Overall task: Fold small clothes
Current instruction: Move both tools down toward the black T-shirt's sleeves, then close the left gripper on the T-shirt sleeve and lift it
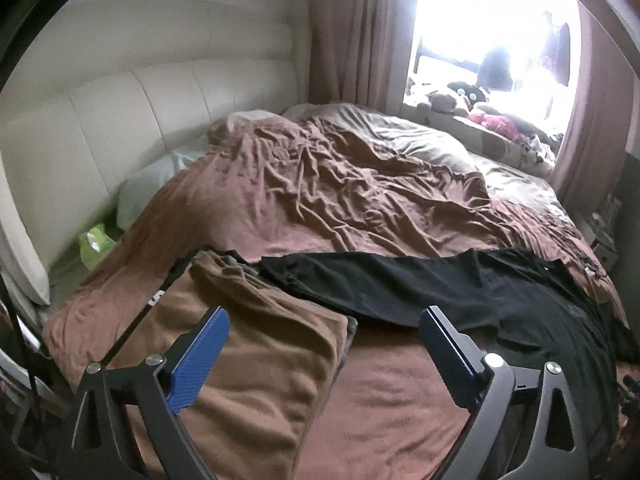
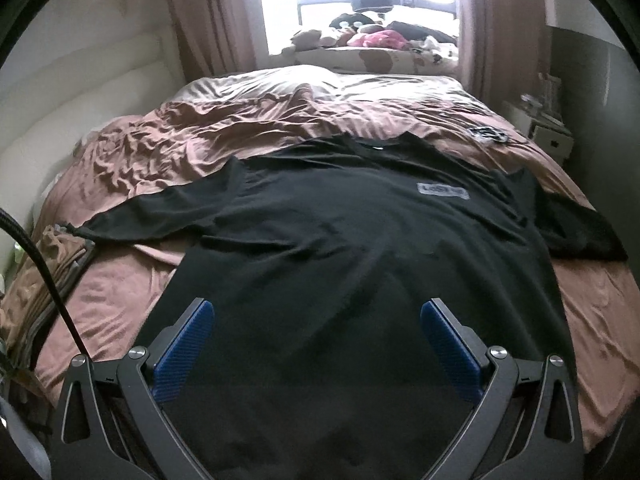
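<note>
A black T-shirt (image 2: 340, 232) with a small grey chest label lies spread flat on the bed, sleeves out to both sides. My right gripper (image 2: 318, 308) hangs open over the shirt's lower body, nothing between its blue pads. In the left wrist view the same black T-shirt (image 1: 400, 284) stretches across the bed, one sleeve reaching left. My left gripper (image 1: 324, 314) is open above the bed, its left pad over a stack of folded brown clothes (image 1: 248, 340) and its right pad near the sleeve's edge. Nothing is held.
The bed (image 1: 320, 192) carries a crumpled pinkish-brown duvet. A cream padded headboard (image 1: 160, 112) is at the left with a pale pillow and a green packet (image 1: 94, 244). Soft toys (image 2: 360, 36) line the bright window sill. A white nightstand (image 2: 552, 136) stands at the right.
</note>
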`<action>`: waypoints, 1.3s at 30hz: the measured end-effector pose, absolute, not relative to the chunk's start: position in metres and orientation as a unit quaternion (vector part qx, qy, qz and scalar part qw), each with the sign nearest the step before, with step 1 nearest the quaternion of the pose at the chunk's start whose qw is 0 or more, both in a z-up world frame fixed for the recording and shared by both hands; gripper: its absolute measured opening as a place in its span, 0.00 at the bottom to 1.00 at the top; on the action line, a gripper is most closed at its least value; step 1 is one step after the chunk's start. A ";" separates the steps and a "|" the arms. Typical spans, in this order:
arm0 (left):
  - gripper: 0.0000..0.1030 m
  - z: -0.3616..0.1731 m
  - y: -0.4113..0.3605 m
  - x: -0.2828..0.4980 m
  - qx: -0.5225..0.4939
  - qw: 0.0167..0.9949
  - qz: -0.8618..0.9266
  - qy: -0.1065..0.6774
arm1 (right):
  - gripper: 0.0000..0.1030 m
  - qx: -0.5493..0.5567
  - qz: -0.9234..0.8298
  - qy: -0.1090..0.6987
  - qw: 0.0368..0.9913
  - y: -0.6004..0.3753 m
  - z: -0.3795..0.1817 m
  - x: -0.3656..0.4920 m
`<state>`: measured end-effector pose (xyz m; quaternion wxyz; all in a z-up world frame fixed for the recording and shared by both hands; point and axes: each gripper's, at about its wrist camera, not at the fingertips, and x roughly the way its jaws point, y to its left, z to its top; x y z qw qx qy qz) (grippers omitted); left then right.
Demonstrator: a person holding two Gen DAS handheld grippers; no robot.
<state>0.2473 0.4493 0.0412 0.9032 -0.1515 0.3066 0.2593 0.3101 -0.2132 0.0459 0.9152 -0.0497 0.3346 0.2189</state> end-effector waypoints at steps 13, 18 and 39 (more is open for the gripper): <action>0.67 -0.014 0.523 0.325 -0.189 0.862 0.259 0.394 | 0.89 -0.065 0.295 0.358 0.884 -0.184 0.029 0.356; 0.64 -0.034 0.549 0.347 -0.192 0.848 0.264 0.418 | 0.79 -0.053 0.292 0.380 0.876 -0.176 0.021 0.381; 0.17 -0.134 0.625 0.419 -0.197 0.783 0.298 0.510 | 0.71 -0.023 0.249 0.429 0.868 -0.142 -0.010 0.422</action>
